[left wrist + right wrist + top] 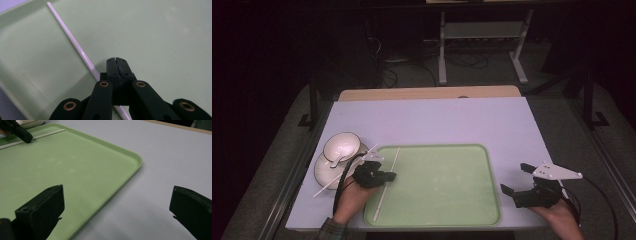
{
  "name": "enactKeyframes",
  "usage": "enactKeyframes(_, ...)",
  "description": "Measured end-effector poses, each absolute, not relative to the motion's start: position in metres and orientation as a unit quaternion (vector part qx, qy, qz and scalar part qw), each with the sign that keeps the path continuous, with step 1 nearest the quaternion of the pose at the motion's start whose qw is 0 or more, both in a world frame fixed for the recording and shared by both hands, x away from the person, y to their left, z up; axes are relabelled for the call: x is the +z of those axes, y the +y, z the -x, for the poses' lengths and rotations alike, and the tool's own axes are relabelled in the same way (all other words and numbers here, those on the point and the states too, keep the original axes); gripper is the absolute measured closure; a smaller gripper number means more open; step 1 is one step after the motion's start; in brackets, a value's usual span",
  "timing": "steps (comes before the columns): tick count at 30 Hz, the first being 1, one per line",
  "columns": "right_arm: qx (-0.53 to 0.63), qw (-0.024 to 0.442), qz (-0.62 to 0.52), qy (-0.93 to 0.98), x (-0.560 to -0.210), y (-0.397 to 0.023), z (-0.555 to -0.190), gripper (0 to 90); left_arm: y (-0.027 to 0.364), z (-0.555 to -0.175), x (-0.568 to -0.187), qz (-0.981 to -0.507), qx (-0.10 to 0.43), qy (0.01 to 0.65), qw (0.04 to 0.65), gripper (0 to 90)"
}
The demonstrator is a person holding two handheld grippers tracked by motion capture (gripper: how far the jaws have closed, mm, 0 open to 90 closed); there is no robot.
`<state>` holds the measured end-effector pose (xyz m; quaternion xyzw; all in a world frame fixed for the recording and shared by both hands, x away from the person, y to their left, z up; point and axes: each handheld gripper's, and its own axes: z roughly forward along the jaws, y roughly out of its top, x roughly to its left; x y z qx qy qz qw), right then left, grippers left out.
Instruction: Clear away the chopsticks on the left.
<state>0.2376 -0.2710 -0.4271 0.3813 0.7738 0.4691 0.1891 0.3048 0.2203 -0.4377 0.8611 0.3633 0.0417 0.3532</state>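
A white chopstick lies lengthwise on the left part of the light green tray. My left gripper is over it, jaws shut. In the left gripper view the chopstick runs under the closed jaws and rests on the tray; nothing shows between the pads. My right gripper hovers low over the table just right of the tray, jaws wide open and empty. The right gripper view takes in the tray, the chopstick and the left gripper far off.
A white bowl sits on a white plate left of the tray. A second white chopstick lies slanted across the plate's near side. The pale table reaches back to a wooden strip.
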Motion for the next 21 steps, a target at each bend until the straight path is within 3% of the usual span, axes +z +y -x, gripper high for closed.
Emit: enactKeyframes(21,0.473,0.197,-0.382,0.769,-0.428,-0.271,-0.237,0.0,0.243,-0.298,-0.436,-0.854,0.061,0.387,0.342,89.7)
